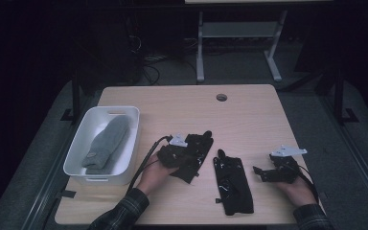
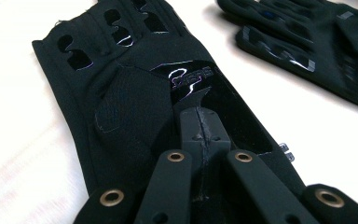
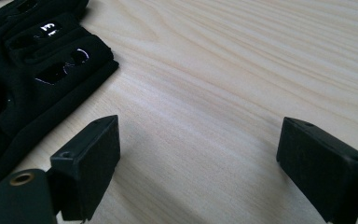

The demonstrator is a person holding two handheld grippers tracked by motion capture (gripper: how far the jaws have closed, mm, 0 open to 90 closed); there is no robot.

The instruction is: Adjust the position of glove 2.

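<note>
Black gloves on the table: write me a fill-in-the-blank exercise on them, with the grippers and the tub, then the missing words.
1. The left gripper is shut on a black glove, while the jaws of the right gripper stand ____.
2. The white tub holds a ____ mitten.
3. The second black glove lies flat on the table ____ the two grippers.

Missing words: open; grey; between
</note>
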